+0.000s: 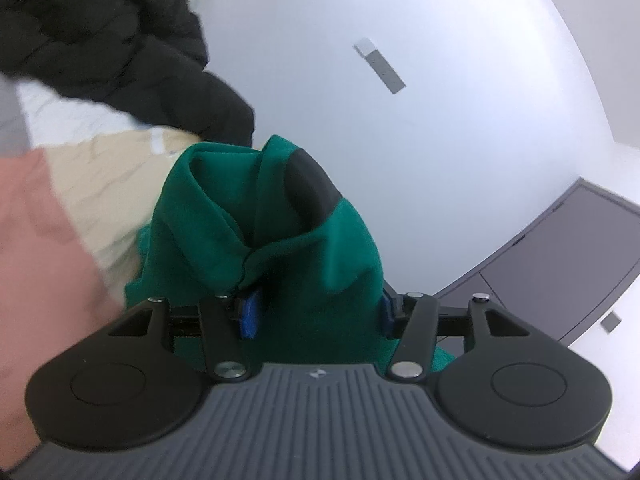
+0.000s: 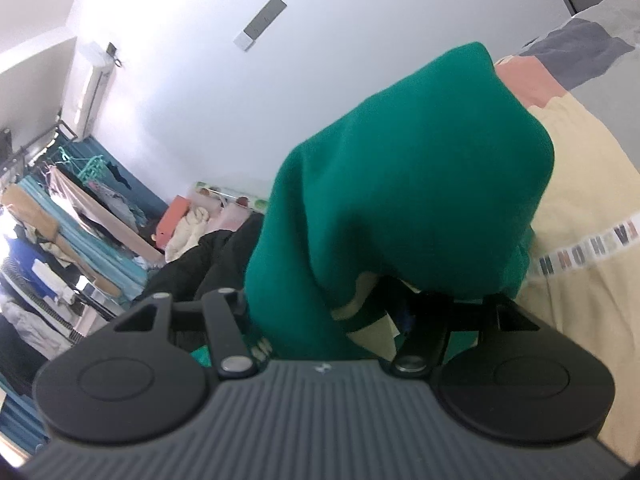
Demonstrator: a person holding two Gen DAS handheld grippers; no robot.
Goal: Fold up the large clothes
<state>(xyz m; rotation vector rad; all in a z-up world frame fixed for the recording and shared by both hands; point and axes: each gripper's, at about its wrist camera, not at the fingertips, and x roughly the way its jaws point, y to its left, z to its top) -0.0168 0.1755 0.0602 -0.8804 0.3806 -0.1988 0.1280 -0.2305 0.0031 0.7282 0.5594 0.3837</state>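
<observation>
A large green garment [image 1: 272, 220] with a black patch [image 1: 310, 188] is bunched up right in front of the left wrist camera. My left gripper [image 1: 318, 312] has its blue pads [image 1: 250, 312] wide apart, with loose green cloth lying between them, not pinched. In the right wrist view the same green garment [image 2: 400, 180], showing cream trim [image 2: 360, 292] underneath, drapes over my right gripper [image 2: 340, 320]. It hides the fingertips; the linkage arms stand spread wide. The garment rests on a bed cover [image 2: 580, 200] of cream, pink and grey patches.
A black padded jacket [image 1: 100, 40] lies at the bed's far end, also seen as the black jacket [image 2: 216, 256]. A white wall carries a switch panel [image 1: 380, 66]. Grey cabinets [image 1: 560, 260] stand at the right. A cluttered clothes rack [image 2: 80, 200] and an air conditioner [image 2: 94, 80] are at the left.
</observation>
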